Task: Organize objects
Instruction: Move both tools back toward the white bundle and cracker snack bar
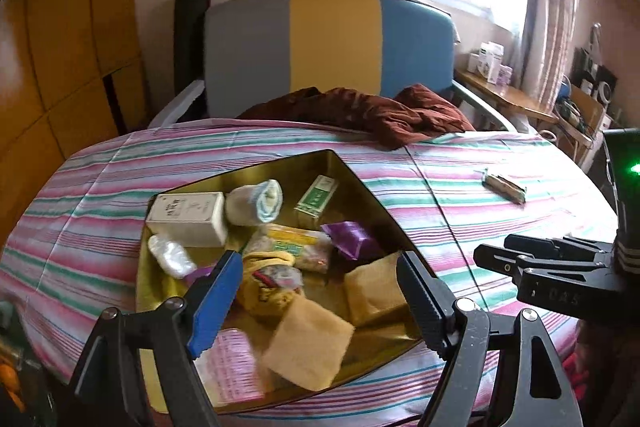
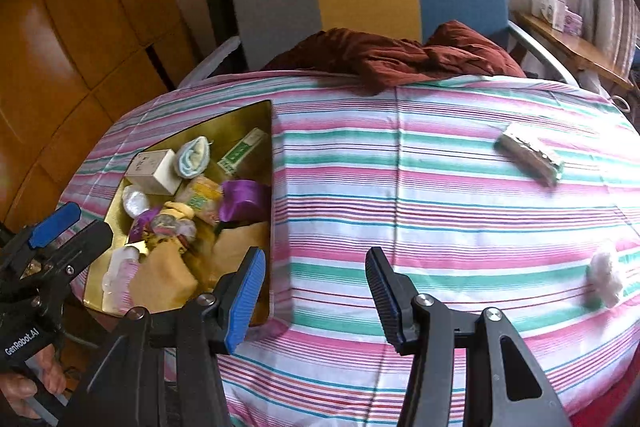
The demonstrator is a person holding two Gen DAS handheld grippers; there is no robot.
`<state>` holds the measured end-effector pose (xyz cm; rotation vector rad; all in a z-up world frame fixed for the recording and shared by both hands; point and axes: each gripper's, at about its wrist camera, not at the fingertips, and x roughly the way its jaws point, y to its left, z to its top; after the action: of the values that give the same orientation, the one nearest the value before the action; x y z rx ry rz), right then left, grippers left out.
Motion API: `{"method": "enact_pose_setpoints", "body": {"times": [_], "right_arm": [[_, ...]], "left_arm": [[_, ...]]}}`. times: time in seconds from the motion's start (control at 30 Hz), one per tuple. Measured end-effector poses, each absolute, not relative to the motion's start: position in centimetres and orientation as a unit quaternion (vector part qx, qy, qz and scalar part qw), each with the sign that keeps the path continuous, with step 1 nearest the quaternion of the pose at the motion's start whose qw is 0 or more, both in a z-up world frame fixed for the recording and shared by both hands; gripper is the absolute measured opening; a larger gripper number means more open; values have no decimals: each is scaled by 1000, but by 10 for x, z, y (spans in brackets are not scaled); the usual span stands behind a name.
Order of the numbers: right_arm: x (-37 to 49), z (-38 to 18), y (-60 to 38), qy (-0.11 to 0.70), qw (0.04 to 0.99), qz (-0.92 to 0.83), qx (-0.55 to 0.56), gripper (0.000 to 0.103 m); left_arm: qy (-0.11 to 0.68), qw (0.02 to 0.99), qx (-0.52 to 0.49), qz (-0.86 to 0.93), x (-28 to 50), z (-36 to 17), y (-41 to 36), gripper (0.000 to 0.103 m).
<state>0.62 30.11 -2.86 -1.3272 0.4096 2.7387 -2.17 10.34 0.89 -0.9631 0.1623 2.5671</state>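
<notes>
A gold tray (image 1: 352,171) (image 2: 264,115) lies on the striped bed, holding several items: a white box (image 1: 188,217), a rolled towel (image 1: 256,203), a green box (image 1: 316,199), a purple packet (image 1: 352,239) and tan squares (image 1: 308,343). My left gripper (image 1: 316,303) is open and empty just above the tray's near end. My right gripper (image 2: 316,297) is open and empty over the striped sheet, right of the tray. A silver foil packet (image 2: 528,157) (image 1: 504,185) and a white wad (image 2: 606,273) lie loose on the bed to the right.
A brown crumpled cloth (image 1: 372,113) lies at the bed's far end before a grey, yellow and blue headboard (image 1: 332,43). A wooden wardrobe (image 1: 60,27) stands left. A side table with boxes (image 1: 496,83) stands at the right by the window.
</notes>
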Motion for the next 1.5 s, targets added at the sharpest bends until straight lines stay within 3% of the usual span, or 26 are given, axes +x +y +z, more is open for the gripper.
{"method": "enact_pose_setpoints", "body": {"times": [0.53,1.03,1.33,1.5], "right_arm": [[37,-33,373,159,120,872,-448,53],[105,-26,548,244,297,800,-462,60],[81,-74,569,236,292,754,-538,60],[79,-96,580,281,277,736,-550,57]], "left_arm": [[88,246,-348,900,-17,4,148,80],[84,270,-376,882,-23,-12,165,80],[99,284,-375,877,-24,-13,184,80],[108,294,-372,874,-24,-10,200,81]]}}
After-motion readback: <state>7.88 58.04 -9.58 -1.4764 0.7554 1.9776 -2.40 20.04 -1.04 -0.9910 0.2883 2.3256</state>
